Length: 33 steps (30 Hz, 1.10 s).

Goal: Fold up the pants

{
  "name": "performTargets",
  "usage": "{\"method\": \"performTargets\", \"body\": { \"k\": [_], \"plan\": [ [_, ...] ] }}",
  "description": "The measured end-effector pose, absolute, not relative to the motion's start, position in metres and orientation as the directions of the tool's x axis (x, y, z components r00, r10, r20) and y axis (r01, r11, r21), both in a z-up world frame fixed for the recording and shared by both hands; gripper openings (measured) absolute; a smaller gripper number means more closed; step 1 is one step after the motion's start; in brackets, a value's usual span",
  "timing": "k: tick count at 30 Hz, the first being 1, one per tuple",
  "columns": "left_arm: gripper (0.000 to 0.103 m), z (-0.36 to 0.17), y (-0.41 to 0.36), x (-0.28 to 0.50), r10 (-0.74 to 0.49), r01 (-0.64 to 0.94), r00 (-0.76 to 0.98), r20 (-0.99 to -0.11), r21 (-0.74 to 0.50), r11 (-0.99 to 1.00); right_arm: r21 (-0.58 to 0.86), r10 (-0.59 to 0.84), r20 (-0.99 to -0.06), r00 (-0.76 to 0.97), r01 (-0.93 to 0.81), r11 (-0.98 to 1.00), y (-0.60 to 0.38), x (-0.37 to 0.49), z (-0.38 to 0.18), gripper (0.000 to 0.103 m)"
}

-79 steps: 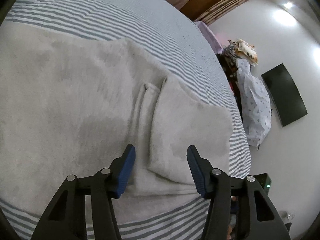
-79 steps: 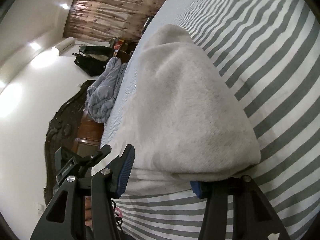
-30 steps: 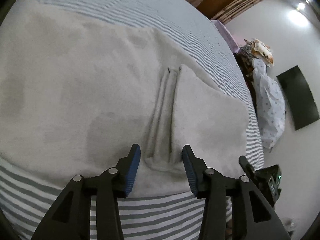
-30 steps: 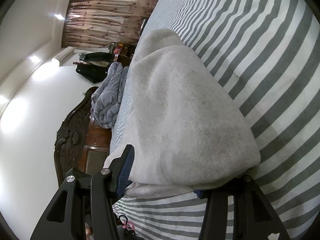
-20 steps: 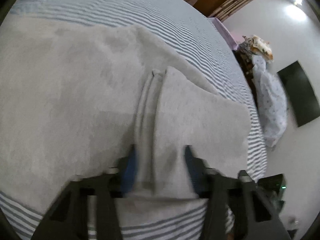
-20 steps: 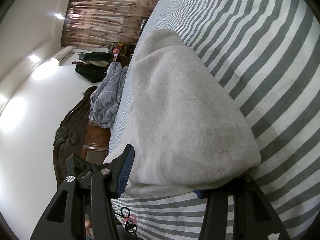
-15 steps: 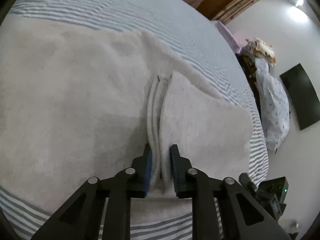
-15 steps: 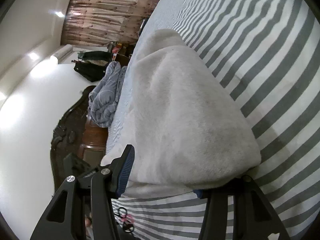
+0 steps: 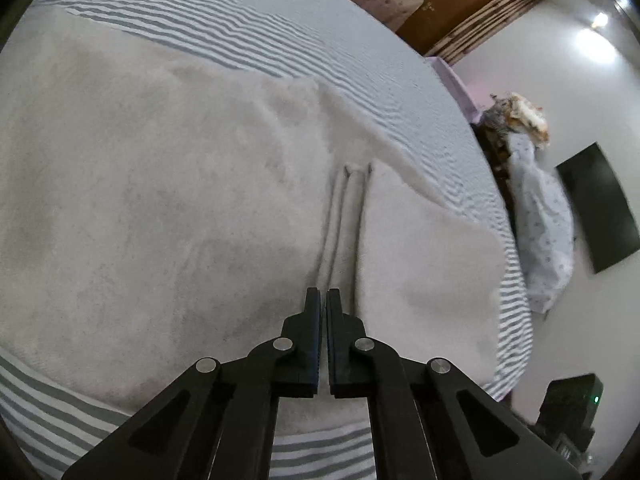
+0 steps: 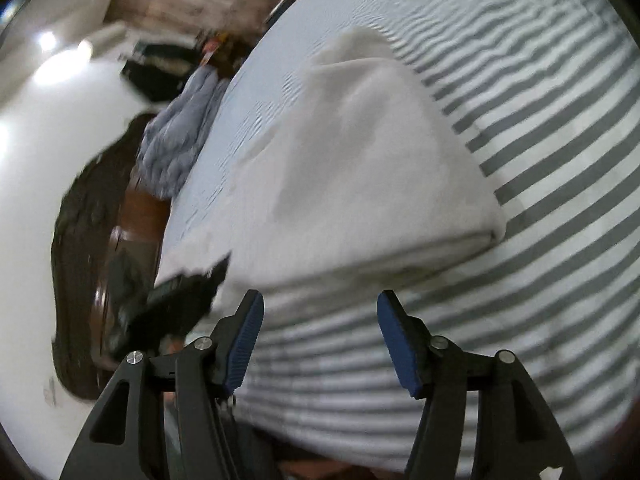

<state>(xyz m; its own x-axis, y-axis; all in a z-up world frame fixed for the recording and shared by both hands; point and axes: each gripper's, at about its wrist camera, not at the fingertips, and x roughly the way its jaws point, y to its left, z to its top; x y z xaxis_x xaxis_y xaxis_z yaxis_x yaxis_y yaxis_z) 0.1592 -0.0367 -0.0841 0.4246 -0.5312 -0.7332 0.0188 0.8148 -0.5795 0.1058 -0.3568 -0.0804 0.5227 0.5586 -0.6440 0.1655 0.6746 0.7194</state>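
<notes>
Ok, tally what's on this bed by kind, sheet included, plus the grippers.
Pants: 1
Striped sheet: 1
Crumpled grey-blue blanket: 1
Grippers: 2 (left gripper shut; right gripper jaws opening, nothing between them)
Total: 5

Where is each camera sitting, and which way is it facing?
Left wrist: on the left gripper, looking down along shut jaws at the pale pants.
Right wrist: on the right gripper, jaws opening with nothing between them, above the striped bedsheet.
Shared: both views show the pants and bedsheet.
</notes>
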Motion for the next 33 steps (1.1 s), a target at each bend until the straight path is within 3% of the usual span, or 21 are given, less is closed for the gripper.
{"method": "performTargets", "body": {
  "k": [5, 9, 16, 19, 26, 33],
  "plan": [
    [0.005, -0.056, -0.044, 0.164, -0.559, 0.104, 0.466, -0.686, -0.585, 0.804, 0.69, 0.542, -0.644, 0.539, 0.105, 0.716, -0.371, 0.1, -0.043, 0.057],
    [0.006, -0.046, -0.073, 0.167, -0.571, 0.197, 0.443, -0.691, -0.546, 0.814, 0.628, 0.446, -0.645, 0.621, 0.098, 0.772, -0.396, 0.127, -0.016, 0.057],
    [0.007, -0.08, -0.107, 0.163, -0.584, 0.247, 0.311, -0.75, -0.529, 0.812, 0.571, 0.393, -0.716, 0.577, 0.161, 0.805, -0.422, 0.22, -0.034, 0.033],
    [0.007, -0.089, -0.097, 0.156, -0.615, 0.253, 0.319, -0.721, -0.561, 0.788, 0.502, 0.349, -0.789, 0.505, 0.202, 0.841, -0.427, 0.258, -0.057, 0.026],
    [0.007, -0.092, -0.092, 0.156, -0.622, 0.255, 0.316, -0.716, -0.567, 0.783, 0.386, 0.261, -0.852, 0.455, 0.208, 0.899, -0.43, 0.293, -0.073, 0.025],
    [0.007, -0.095, -0.087, 0.155, -0.625, 0.242, 0.315, -0.714, -0.576, 0.781, 0.397, 0.274, -0.829, 0.487, 0.168, 0.902, -0.422, 0.233, -0.056, 0.028]
  ]
}}
